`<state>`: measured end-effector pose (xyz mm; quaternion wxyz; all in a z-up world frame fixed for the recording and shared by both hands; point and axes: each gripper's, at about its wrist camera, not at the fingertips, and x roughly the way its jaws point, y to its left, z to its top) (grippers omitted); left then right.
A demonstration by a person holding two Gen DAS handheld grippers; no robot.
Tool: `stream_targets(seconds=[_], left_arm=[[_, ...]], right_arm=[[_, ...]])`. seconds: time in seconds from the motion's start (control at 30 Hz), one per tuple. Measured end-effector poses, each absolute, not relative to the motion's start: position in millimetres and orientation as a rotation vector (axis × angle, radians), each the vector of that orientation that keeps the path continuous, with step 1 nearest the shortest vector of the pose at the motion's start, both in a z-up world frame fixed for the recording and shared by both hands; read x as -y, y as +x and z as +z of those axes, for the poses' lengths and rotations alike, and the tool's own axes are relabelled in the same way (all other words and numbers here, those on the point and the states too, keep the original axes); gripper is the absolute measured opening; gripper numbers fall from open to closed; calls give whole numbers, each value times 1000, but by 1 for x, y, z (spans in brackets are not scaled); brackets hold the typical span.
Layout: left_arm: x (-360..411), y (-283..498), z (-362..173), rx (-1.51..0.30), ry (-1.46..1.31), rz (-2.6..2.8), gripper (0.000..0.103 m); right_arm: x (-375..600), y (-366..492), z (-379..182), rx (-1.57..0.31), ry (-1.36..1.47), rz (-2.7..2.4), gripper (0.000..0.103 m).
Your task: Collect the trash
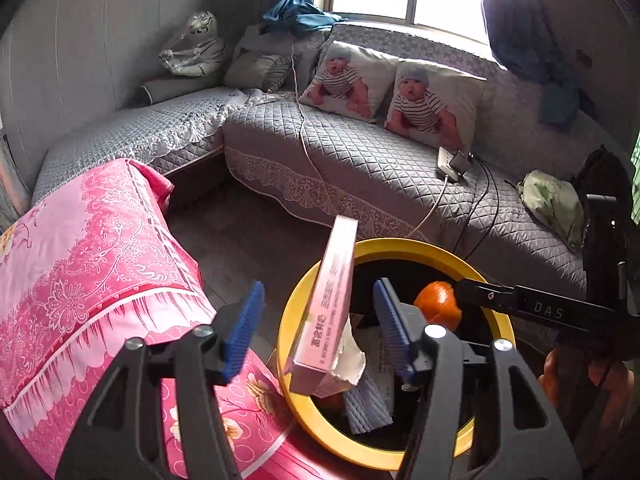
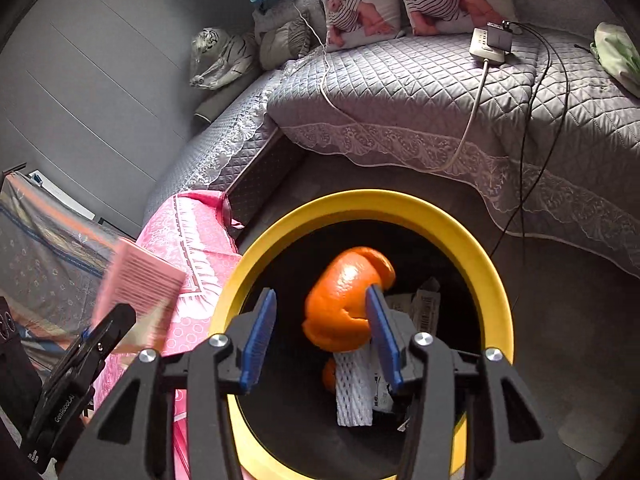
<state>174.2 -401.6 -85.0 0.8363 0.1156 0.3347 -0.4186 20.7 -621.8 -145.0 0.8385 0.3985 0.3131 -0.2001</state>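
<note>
A yellow-rimmed bin (image 1: 294, 304) (image 2: 492, 268) with a black liner sits on the floor below both grippers. My left gripper (image 1: 320, 328) is open; a pink box (image 1: 330, 304) with a torn flap hangs loose between its fingers over the bin's left rim, touching neither pad. My right gripper (image 2: 320, 332) is open over the bin mouth; an orange peel (image 2: 344, 300) is between its fingers, against the right pad (image 2: 380, 332). The peel also shows in the left wrist view (image 1: 438, 306). White foam netting (image 2: 354, 388) and paper scraps lie inside the bin.
A surface with a pink floral cloth (image 1: 88, 280) stands left of the bin. A grey quilted corner sofa (image 1: 360, 160) runs behind, holding baby-print pillows (image 1: 432, 104), a power strip (image 1: 452, 162) with cables trailing to the floor, and a green bag (image 1: 552, 204).
</note>
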Motion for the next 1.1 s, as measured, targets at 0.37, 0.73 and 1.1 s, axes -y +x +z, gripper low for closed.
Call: stream_targets(seconds=[0.37, 0.73, 1.1], left_arm=[[286, 173, -27, -481, 113, -667, 95], [126, 123, 27, -267, 51, -414, 95], [22, 42, 63, -90, 19, -157, 95]], right_arm=[[587, 26, -109, -583, 647, -576, 95], [450, 41, -55, -410, 350, -385, 95], [279, 14, 14, -221, 143, -53, 95]])
